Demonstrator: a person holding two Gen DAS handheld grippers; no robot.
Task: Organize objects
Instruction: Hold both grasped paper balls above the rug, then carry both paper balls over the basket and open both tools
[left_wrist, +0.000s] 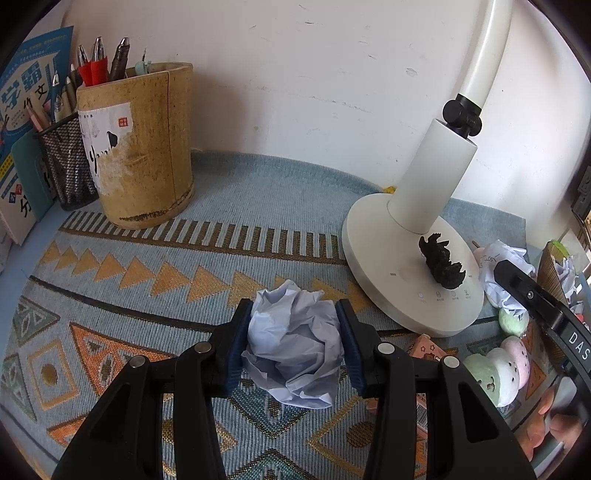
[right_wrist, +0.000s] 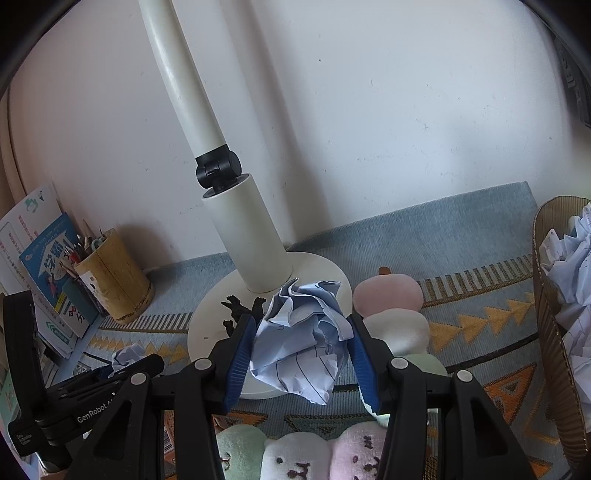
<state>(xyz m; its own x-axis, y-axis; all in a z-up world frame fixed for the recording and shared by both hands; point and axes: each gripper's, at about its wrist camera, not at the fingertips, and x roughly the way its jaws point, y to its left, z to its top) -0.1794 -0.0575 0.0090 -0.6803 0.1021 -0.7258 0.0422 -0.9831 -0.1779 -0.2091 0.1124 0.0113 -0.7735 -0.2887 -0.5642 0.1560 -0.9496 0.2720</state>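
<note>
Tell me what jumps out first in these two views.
Each gripper is clamped on a crumpled paper ball: the left gripper on a plain one, the right gripper on a lined one. Behind them stands a white lamp, a small black figure on its base.

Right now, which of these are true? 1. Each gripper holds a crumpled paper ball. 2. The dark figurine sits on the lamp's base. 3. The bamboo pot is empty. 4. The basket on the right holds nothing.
1. True: the left gripper and right gripper are each shut on a paper ball.
2. True: the figurine rests on the lamp base.
3. False: the bamboo pot holds pens.
4. False: the basket holds crumpled paper.
</note>
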